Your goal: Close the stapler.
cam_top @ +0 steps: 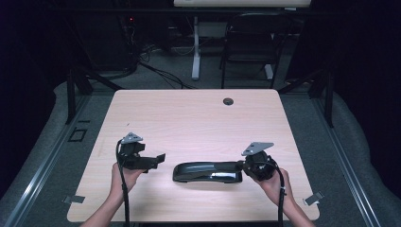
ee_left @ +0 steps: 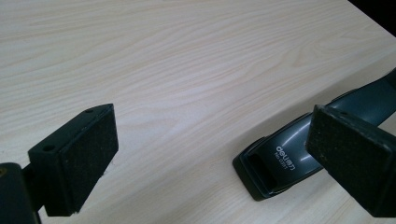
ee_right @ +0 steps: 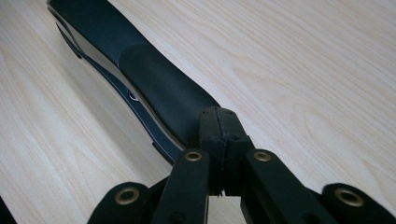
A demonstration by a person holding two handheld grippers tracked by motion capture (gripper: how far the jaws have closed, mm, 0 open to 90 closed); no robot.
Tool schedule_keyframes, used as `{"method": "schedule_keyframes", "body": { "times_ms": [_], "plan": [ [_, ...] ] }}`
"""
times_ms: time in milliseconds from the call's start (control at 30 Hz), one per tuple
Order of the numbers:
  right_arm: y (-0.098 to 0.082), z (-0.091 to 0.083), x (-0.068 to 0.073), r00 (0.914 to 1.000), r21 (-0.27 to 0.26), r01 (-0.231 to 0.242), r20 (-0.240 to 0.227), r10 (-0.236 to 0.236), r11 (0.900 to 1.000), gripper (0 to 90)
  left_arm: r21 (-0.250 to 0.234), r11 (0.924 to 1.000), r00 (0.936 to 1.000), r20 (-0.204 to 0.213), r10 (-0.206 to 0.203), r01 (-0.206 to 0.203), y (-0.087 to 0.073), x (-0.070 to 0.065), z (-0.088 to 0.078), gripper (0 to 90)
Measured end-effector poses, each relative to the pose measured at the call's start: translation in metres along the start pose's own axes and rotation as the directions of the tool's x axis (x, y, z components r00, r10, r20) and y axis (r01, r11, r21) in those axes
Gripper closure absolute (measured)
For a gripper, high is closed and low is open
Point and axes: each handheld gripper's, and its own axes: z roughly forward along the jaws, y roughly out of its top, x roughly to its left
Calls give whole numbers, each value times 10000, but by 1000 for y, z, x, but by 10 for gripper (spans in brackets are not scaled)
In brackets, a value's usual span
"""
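Note:
A long black stapler [cam_top: 208, 171] lies flat on the light wooden table [cam_top: 189, 118], near its front edge. My left gripper [cam_top: 158, 160] is open just left of the stapler, not touching it. In the left gripper view the stapler's end [ee_left: 289, 158] with white lettering lies ahead of the right pad [ee_left: 355, 163], while the left pad [ee_left: 88, 158] hangs over bare wood; the left gripper [ee_left: 222, 154] holds nothing. My right gripper [cam_top: 243, 166] is at the stapler's right end. In the right gripper view this gripper [ee_right: 219, 126] has its pads pressed together over the near end of the stapler [ee_right: 159, 84].
A round cable hole [cam_top: 228, 101] sits near the table's far edge. Behind the table stand a dark folding chair [cam_top: 250, 42] and a white desk leg [cam_top: 196, 47], with cables on the floor. Dark frame posts flank the table.

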Motion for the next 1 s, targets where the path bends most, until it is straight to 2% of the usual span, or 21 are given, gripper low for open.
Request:
{"method": "schedule_keyframes", "body": {
  "times_ms": [200, 500, 533, 767, 933, 1000],
  "plan": [
    [-3, 5, 0, 10000, 223, -27, -26, 27, 9997, 900, -9, 10000, 10000, 5, -1, 1, 0, -1, 0, 25],
    [-6, 8, -1, 9997, 130, -234, -72, 235, 9996, 900, 63, 10000, 10000, 34, 40, -40, 0, -1, 1, 25],
    [-6, 9, -1, 9998, 302, -187, -97, 190, 9994, 900, 68, 10000, 10000, 31, 44, -44, 0, -1, 1, 25],
    [-6, 9, -2, 9997, 286, -204, -104, 207, 9994, 900, 27, 10000, 10000, 26, 53, -53, 0, -1, 2, 25],
    [-3, -1, -1, 9998, -266, -130, -128, 127, 9996, 900, -51, 10000, 10000, 15, 11, -11, 0, 0, 2, 26],
    [0, -7, 0, 9999, -637, -61, -85, 56, 9979, 897, 124, 9999, 10000, 47, 47, -47, 0, 0, 1, 29]
  ]
}}
